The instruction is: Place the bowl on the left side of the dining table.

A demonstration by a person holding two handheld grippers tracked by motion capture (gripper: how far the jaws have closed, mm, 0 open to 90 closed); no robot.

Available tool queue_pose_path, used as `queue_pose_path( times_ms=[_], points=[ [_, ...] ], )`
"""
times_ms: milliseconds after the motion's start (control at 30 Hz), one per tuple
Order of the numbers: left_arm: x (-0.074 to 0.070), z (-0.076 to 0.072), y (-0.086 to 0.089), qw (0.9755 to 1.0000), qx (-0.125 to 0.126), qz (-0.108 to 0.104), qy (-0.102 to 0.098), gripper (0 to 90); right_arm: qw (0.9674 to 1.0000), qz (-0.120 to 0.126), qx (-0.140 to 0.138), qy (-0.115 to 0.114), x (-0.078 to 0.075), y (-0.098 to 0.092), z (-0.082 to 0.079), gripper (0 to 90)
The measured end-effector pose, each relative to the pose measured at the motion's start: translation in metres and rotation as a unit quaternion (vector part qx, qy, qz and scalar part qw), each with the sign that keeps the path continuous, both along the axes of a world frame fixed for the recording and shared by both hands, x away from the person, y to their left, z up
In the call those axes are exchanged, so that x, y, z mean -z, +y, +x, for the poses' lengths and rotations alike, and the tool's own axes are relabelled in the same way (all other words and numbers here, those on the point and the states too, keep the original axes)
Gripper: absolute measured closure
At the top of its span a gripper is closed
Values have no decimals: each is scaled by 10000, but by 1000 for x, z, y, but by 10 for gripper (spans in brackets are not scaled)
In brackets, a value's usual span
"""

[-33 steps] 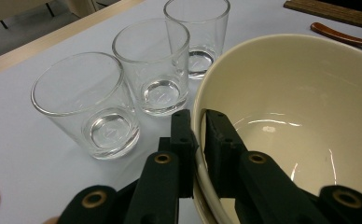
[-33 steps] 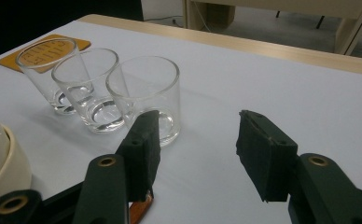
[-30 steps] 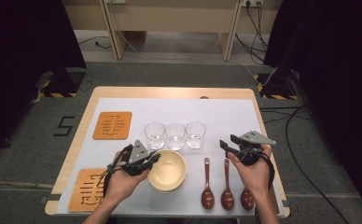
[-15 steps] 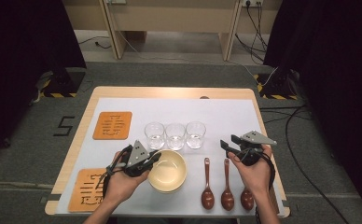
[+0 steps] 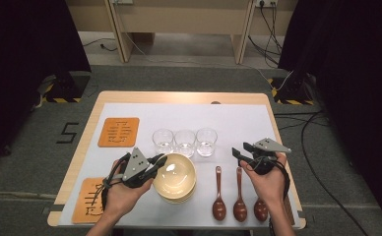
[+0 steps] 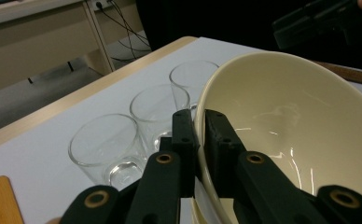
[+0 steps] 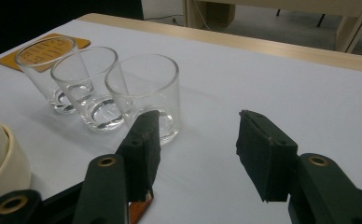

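The left gripper [image 6: 198,140] has its jaws clamped on the rim of the top cream bowl [image 6: 291,135], one jaw outside the wall and one inside; in the left gripper view the bowl is tilted and cut off at the right and bottom edges. A second rim shows just beneath it, so it sits in a stack [image 5: 175,178], but how many bowls lie below cannot be made out. Beyond the jaws, three clear glasses [image 6: 158,109] stand in a row, the nearest partly hidden behind the outer jaw.

The right gripper [image 7: 195,149] holds its jaws well apart with nothing between them, only bare white desk [image 7: 272,79] cover. Just beyond its one jaw stands the nearest glass [image 7: 144,88], whose foot that jaw covers. A brown tip peeks out under that jaw, too little to identify there. In the high view, three dark spoons [image 5: 238,196] lie near the right gripper [image 5: 242,153], the rightmost largely hidden by the right hand [image 5: 268,184]. An orange mat [image 5: 89,201] is partly covered by the left hand [image 5: 122,194].
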State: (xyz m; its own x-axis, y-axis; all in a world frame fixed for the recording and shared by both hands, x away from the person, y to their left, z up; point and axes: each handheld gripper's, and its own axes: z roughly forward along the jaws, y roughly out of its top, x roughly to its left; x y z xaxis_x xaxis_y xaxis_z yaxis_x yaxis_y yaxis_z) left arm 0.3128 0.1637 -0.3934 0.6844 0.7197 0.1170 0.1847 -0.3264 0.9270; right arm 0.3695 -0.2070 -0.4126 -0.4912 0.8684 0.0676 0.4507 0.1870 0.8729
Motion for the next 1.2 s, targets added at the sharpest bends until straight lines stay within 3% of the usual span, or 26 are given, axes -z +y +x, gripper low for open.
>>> queue_pose_path(
  times_ms=[233, 1200],
  points=[
    [-10, 0, 5, 9997, -71, -108, -189, 822, 10000, -2, 2, -1, 0, 0, 0, 492],
    [-27, 9, 23, 9980, -334, -306, -438, 823, 10000, 12, 10, 12, 1, 0, 0, 488]
  ],
)
